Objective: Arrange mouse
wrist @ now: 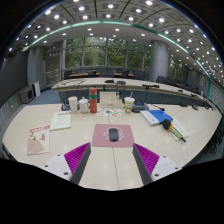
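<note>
A dark mouse (113, 134) lies on a pink mouse mat (103, 137) in the middle of the pale table (60, 145), just ahead of my fingers. My gripper (112, 159) is open and empty, its two magenta-padded fingers (76, 155) spread wide on either side. The mouse is beyond the fingertips, centred between them, with bare table between it and the fingers.
Behind the mat stand a red bottle (93, 100), cups (128, 103) and other small items. Papers (39, 140) lie to the left, a blue book (155, 116) and papers to the right. Desks, chairs and windows fill the room beyond.
</note>
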`<state>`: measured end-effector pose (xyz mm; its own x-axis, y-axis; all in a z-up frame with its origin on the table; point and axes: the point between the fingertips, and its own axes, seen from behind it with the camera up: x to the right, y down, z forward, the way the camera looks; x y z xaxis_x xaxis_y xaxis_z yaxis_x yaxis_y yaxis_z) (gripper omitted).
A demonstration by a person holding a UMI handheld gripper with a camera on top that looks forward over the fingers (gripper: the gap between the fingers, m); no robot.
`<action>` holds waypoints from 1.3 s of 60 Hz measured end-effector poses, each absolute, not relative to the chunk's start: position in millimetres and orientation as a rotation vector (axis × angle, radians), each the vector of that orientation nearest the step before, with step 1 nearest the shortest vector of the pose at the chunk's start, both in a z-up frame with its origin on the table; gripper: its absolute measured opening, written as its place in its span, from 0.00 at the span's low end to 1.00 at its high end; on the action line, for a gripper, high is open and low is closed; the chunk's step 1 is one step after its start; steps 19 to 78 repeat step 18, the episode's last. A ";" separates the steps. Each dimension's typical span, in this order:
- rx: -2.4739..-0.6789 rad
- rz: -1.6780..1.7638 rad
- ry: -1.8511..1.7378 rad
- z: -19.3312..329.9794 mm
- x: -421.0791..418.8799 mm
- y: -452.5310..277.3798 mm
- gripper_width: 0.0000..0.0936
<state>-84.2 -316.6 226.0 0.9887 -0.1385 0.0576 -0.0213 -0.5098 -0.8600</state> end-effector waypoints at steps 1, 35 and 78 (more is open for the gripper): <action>-2.101 -0.144 0.111 227.8 -86.2 -322.6 0.92; -2.095 -0.135 0.125 239.9 -106.1 -373.5 0.92; -2.095 -0.135 0.125 239.9 -106.1 -373.5 0.92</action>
